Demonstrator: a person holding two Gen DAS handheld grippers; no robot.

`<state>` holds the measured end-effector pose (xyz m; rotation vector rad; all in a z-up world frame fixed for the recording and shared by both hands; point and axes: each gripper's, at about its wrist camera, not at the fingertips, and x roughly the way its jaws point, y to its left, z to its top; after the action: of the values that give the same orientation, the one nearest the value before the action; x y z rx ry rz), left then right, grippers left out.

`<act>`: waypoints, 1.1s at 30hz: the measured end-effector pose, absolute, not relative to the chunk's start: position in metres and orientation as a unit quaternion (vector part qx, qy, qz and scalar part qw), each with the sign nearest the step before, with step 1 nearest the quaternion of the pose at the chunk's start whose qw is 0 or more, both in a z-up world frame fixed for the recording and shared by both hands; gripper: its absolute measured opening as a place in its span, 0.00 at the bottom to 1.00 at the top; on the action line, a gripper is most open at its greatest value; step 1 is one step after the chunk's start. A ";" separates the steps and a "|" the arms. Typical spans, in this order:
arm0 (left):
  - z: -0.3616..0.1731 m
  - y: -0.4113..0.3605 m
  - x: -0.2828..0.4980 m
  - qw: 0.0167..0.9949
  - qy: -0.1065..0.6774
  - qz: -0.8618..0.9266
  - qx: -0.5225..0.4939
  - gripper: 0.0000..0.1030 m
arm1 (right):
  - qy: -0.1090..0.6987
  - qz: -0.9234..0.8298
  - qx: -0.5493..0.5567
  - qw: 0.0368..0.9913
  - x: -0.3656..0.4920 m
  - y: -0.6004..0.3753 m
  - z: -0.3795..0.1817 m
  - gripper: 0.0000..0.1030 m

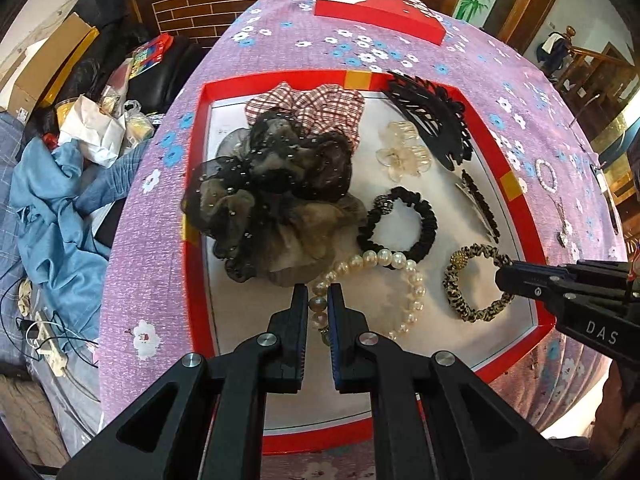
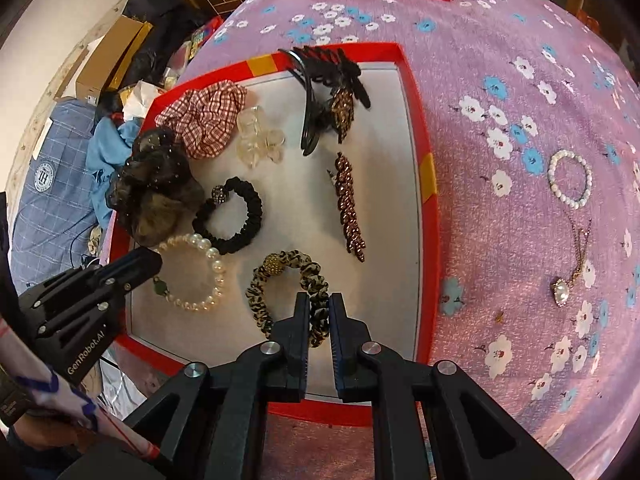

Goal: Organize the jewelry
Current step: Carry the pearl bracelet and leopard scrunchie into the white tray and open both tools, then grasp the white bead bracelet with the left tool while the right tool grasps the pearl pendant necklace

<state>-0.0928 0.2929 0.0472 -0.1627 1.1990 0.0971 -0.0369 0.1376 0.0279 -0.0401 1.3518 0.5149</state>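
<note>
A red-rimmed tray [image 1: 196, 160] with a white floor holds hair ties and clips. My left gripper [image 1: 318, 290] points steeply down, shut on the near side of a large pearl bracelet [image 1: 412, 280], which lies on the tray floor. In the right wrist view that gripper [image 2: 156, 260] comes in from the left at the pearl bracelet [image 2: 216, 268]. My right gripper [image 2: 319, 300] is shut on the near loop of a leopard-print scrunchie [image 2: 256, 292] with a gold bead. The left wrist view shows the right gripper [image 1: 504, 276] at the scrunchie [image 1: 460, 296].
The tray also holds a black scrunchie [image 2: 248, 216], a dark sheer scrunchie [image 1: 272, 192], a plaid scrunchie [image 1: 312, 108], a clear claw clip [image 1: 400, 152], a black claw clip [image 2: 328, 92] and a beaded barrette [image 2: 350, 208]. A small pearl bracelet [image 2: 570, 178] and pendant necklace [image 2: 562, 290] lie on the floral tablecloth. A red lid [image 1: 380, 12] sits beyond.
</note>
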 end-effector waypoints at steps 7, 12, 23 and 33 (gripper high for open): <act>0.052 0.294 -0.095 0.824 0.559 0.051 -0.077 0.10 | 0.614 0.230 -0.017 0.755 -0.037 0.132 0.032 0.33; 0.059 0.287 -0.092 0.830 0.550 0.053 -0.072 0.10 | 0.601 0.226 -0.014 0.766 -0.039 0.120 0.040 0.33; 0.072 0.241 -0.078 0.840 0.541 0.023 -0.039 0.11 | 0.580 0.126 0.097 0.799 -0.020 0.012 0.050 0.33; 0.069 0.209 -0.072 0.837 0.546 0.001 -0.023 0.17 | 0.618 0.065 0.188 0.761 -0.001 -0.059 0.010 0.32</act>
<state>-0.0719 0.2088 0.0692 -0.0478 1.1559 0.0021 -0.0010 -0.0588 0.0101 0.4090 1.3443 0.1422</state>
